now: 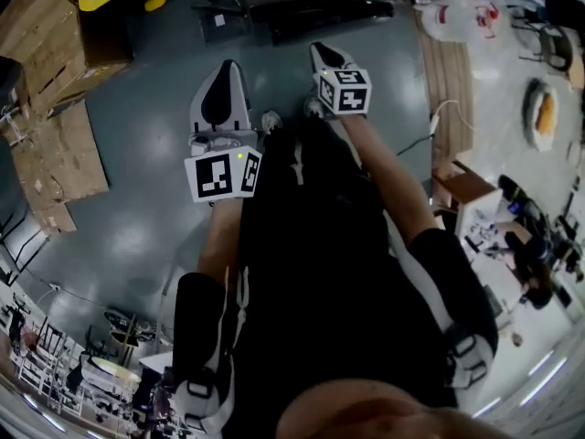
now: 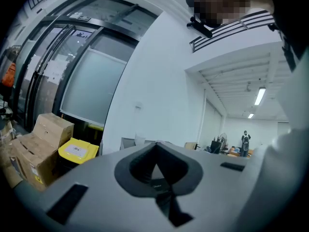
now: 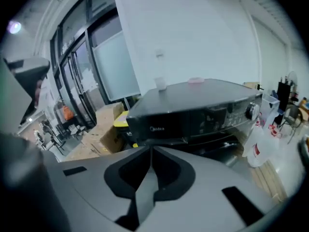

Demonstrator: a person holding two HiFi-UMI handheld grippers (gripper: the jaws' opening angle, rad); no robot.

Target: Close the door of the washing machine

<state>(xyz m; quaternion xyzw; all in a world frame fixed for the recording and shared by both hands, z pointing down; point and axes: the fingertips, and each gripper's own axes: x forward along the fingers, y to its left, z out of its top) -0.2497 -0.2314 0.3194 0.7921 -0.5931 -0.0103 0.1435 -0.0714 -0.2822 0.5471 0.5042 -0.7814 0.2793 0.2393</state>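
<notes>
Both of your claws are clenched on nothing: the left claw (image 2: 155, 146) has its tips pressed together with only the white wall beyond them, and the right claw (image 3: 151, 150) is closed in the same way. Neither touches anything. The washing machine (image 3: 193, 112) stands ahead of and below the right claw, well apart from it. The left claw points level, so it looks past the machine rather than at it. My main worry is the push. Closed tips are a narrow point, and the front below the panel looks dark, glossy and rounded, so they could skid off it sideways. If you come in too high you would strike the control panel or the knob (image 3: 250, 111), which sits ahead and to the right of the right claw. A soft or off-centre shove may also leave the door unlatched. A white plastic bag (image 3: 258, 141) lies just beside the machine on the right and could snag a low approach. The machine itself is a dark front-loader with a flat top that carries a couple of small items. Its door (image 3: 219, 146) shows only as a shadowed curve under the panel, and I can't tell from here how far open it stands.
</notes>
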